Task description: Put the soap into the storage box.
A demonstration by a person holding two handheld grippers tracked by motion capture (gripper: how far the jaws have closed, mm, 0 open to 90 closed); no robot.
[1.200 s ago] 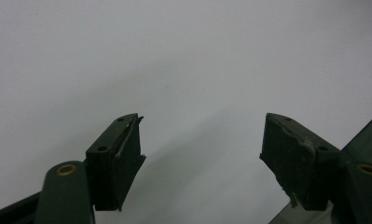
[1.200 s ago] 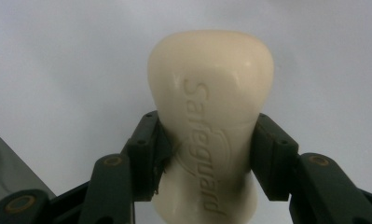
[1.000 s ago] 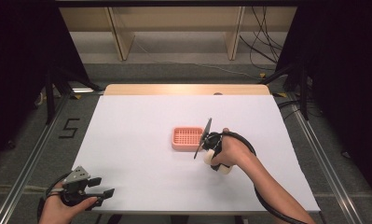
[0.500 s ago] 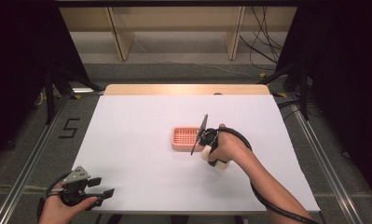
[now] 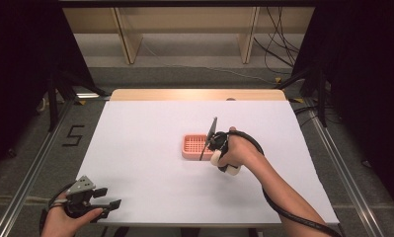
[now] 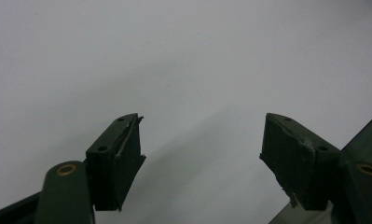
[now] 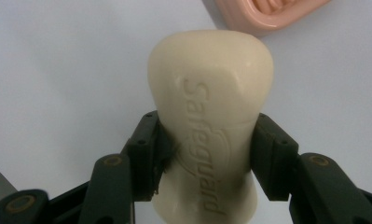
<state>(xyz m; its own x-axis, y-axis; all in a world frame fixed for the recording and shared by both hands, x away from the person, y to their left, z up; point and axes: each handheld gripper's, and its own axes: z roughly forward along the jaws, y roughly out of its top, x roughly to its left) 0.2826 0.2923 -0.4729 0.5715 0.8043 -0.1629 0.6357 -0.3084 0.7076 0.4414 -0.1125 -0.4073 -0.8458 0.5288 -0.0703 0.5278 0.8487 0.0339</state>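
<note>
A cream soap bar [image 7: 211, 93] stamped "Safeguard" stands between the jaws of my right gripper [image 7: 207, 135], which is shut on its lower half. Just beyond the bar's top lies the corner of a pink ribbed soap dish [image 7: 263, 14]. In the high view the soap dish [image 5: 193, 147] sits mid-table, and my right gripper [image 5: 215, 148] hovers at its right edge with its grey plate seen edge-on. My left gripper [image 5: 109, 197] rests at the table's near-left corner. Its jaws are open over bare white surface, as the left gripper view [image 6: 202, 130] shows.
The white table top [image 5: 150, 128] ends in a wooden strip [image 5: 194, 95] at the far side. Metal rails run along both sides, and wooden shelving legs and cables stand behind the table. A black cable trails from the right gripper along the forearm.
My right gripper with the soap has drifted slightly left, closer to the pink dish. The left gripper has stayed where it was.
</note>
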